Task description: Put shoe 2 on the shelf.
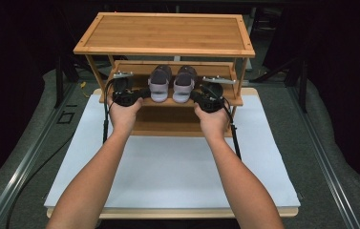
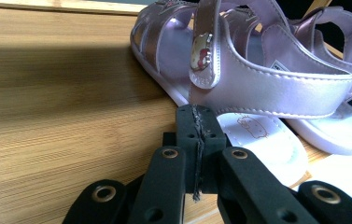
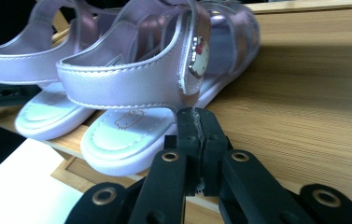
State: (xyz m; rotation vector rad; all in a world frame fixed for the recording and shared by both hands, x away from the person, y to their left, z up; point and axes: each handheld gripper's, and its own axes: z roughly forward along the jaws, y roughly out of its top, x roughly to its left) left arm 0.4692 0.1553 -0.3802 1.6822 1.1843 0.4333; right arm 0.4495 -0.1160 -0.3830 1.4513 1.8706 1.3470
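My left gripper [image 2: 196,140] and right gripper [image 3: 196,140] have jaws pressed together, pinching nothing; the two lilac sandals [image 1: 172,83] sit side by side on the rack's middle shelf [image 1: 230,100]; light, soft-strapped, slick; I'd pinch each heel strap.

two lilac sandals [image 1: 172,84] sit on the bamboo rack's [image 1: 164,36] middle shelf between both tongs.

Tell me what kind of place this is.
Probably a recording workbench, not a home: a bamboo shoe rack with lilac sandals stands on a white board over grey padding, against a dark backdrop.
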